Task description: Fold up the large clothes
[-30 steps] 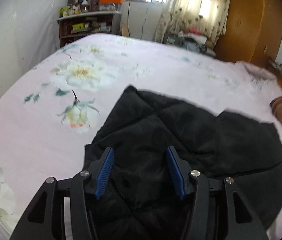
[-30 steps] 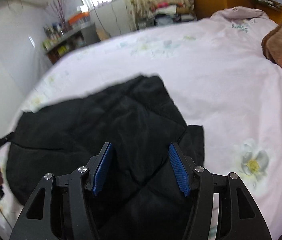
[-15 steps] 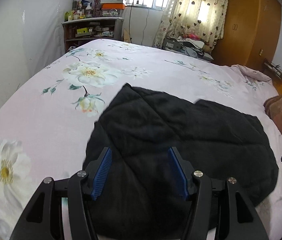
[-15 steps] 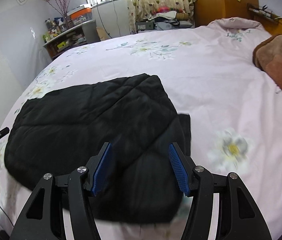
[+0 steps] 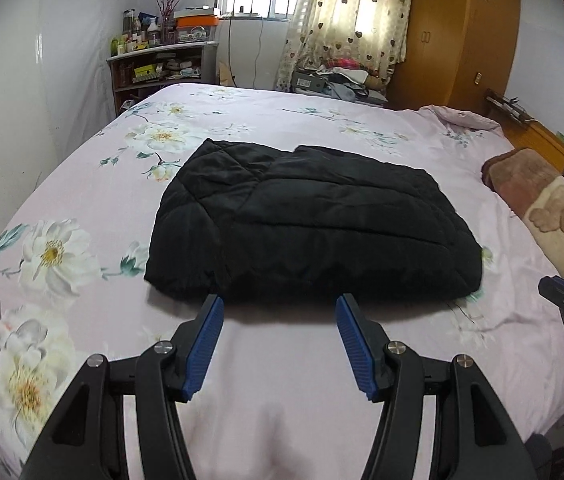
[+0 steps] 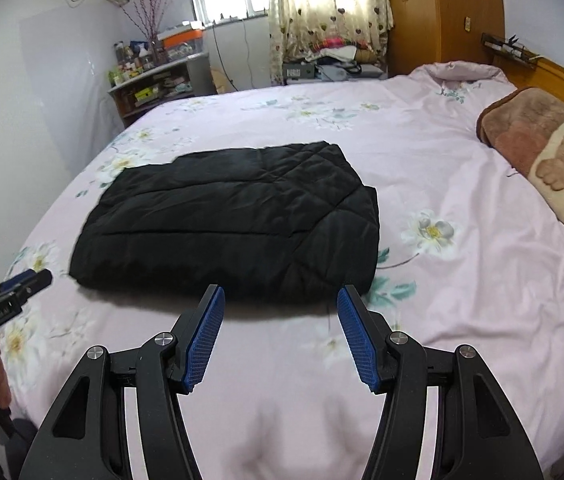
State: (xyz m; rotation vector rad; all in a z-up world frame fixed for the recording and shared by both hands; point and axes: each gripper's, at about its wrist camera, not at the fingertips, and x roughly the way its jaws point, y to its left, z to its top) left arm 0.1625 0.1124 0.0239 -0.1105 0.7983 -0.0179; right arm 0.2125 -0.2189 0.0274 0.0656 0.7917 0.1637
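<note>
Jaws empty; brown pillow lies beside black jacket.

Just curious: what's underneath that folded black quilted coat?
The black quilted coat lies on the pink floral bedspread, which shows all around it. Anything tucked between its layers is hidden.

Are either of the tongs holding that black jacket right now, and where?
Nothing is held. Left tongs and right tongs are open and empty; the folded black jacket lies free on the bed.
</note>
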